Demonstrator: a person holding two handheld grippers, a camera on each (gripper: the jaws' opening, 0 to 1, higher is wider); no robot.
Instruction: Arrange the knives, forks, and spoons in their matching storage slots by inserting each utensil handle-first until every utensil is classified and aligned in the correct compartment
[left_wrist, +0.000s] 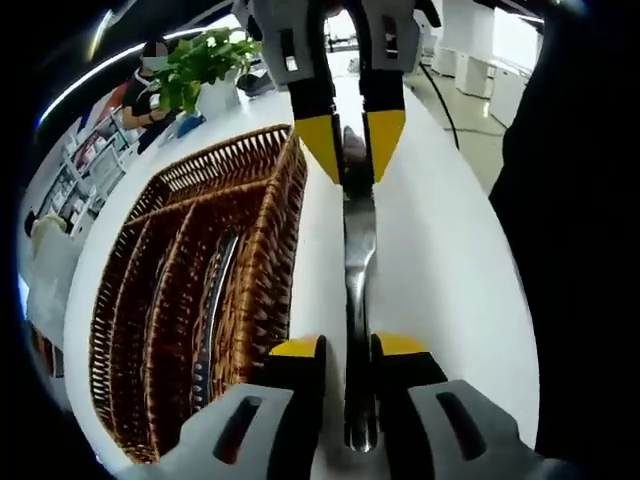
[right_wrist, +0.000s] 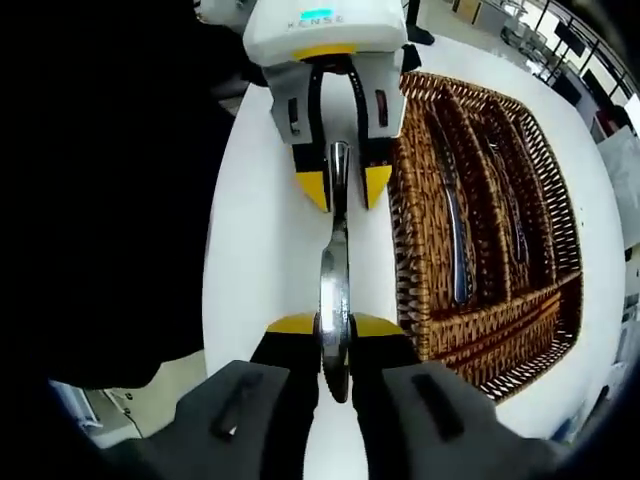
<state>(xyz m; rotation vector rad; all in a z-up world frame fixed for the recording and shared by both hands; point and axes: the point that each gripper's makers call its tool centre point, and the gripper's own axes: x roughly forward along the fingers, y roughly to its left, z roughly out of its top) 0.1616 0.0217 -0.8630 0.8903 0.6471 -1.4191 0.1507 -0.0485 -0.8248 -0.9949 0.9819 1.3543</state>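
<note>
Utensil held between both hand-held grippers over the white bench (left_wrist: 440, 250), beside the wicker tray (left_wrist: 200, 300).

Left hand-held gripper (left_wrist: 349, 345) pinches one end of the metal utensil (left_wrist: 358, 250); right hand-held gripper (right_wrist: 335, 325) pinches the other, broader end. In the left gripper view the tray lies at 9 o'clock, utensils already in its slots. Best, I judge: release one end, turn the handle toward the matching slot, and slide it in parallel to the dividers.

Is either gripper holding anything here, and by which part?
Both hold one utensil above the table: the left gripper grips one end, the right gripper the other. Which end is the handle cannot be told.
</note>
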